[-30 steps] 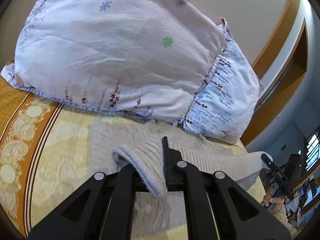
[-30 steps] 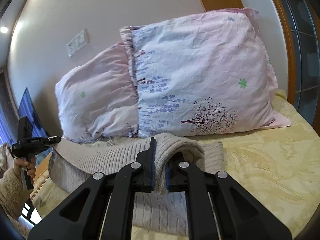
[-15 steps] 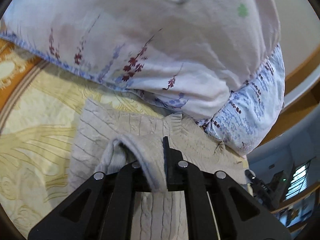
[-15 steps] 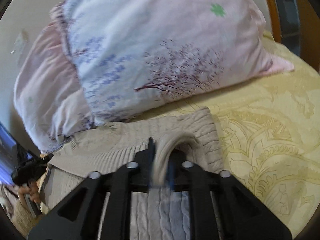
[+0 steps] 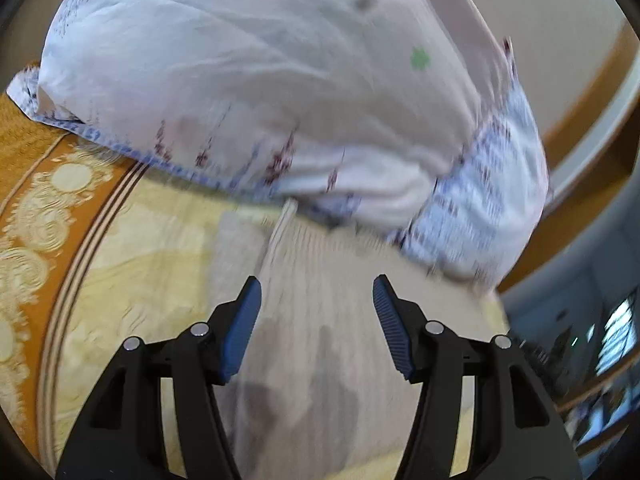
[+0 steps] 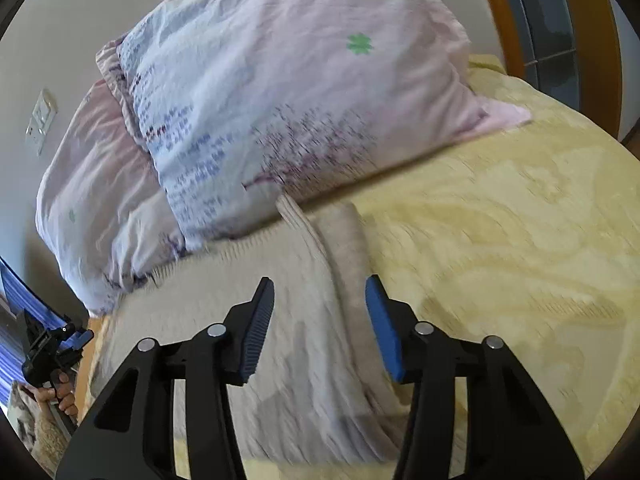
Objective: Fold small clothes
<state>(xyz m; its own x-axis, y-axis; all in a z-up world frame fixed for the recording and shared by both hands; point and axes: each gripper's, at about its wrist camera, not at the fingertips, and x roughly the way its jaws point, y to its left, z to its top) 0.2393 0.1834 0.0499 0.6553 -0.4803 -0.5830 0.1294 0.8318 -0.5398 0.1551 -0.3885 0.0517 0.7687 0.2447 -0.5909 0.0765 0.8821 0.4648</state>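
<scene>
A beige knitted sweater [image 5: 316, 320] lies folded flat on the yellow bedspread [image 5: 160, 248], its far edge against the pillows. In the right wrist view the sweater [image 6: 292, 320] spreads below the fingers, its right edge doubled over. My left gripper [image 5: 317, 296] is open and empty just above the sweater. My right gripper [image 6: 320, 296] is open and empty above the sweater's right part. The left gripper also shows far left in the right wrist view [image 6: 52, 350], held in a hand.
Two pale floral pillows [image 5: 280, 92] [image 6: 288, 112] lean on the wall behind the sweater. An orange patterned border [image 5: 44, 216] runs along the bedspread's left side. A wooden frame [image 6: 504, 12] stands at the right. Bare bedspread [image 6: 500, 240] lies right of the sweater.
Both grippers were shut on the sweater's edge, carried it toward the pillows and laid it down. Both are now open and the sweater lies flat.
</scene>
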